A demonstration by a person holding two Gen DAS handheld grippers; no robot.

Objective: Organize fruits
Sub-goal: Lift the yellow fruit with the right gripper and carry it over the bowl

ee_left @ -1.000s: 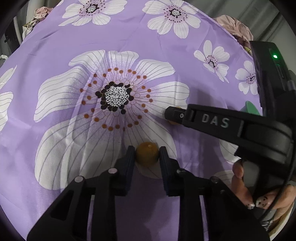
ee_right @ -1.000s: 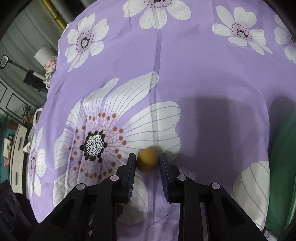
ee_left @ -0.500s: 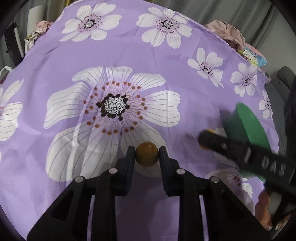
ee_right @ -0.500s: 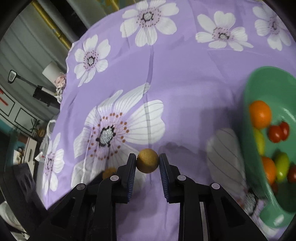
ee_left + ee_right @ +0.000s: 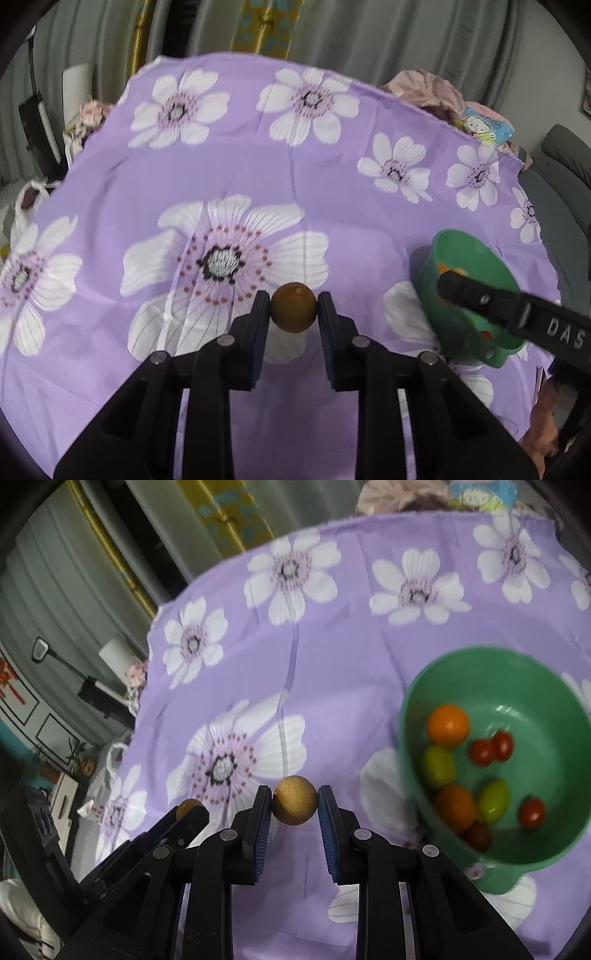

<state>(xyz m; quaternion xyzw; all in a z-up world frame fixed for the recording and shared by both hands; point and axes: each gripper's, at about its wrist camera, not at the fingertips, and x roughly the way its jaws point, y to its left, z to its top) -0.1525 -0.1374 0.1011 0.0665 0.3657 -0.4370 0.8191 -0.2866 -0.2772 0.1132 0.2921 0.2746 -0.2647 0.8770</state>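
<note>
The left tool [image 5: 293, 314] is clamped on a small round brown fruit [image 5: 294, 312], held above the purple flowered cloth [image 5: 258, 166] that covers the surface, over the big white flower near the middle. Beside it, the right tool [image 5: 294, 800] grips a paler, speckled tan fruit [image 5: 294, 799] the same way, pads pressed to both sides, clear of the cloth. Toward the right edge of the surface stands a green bowl [image 5: 436, 686] (the view is a little blurred) holding two orange fruits [image 5: 448, 725], green ones [image 5: 438, 766] and small red tomatoes [image 5: 492, 748].
</note>
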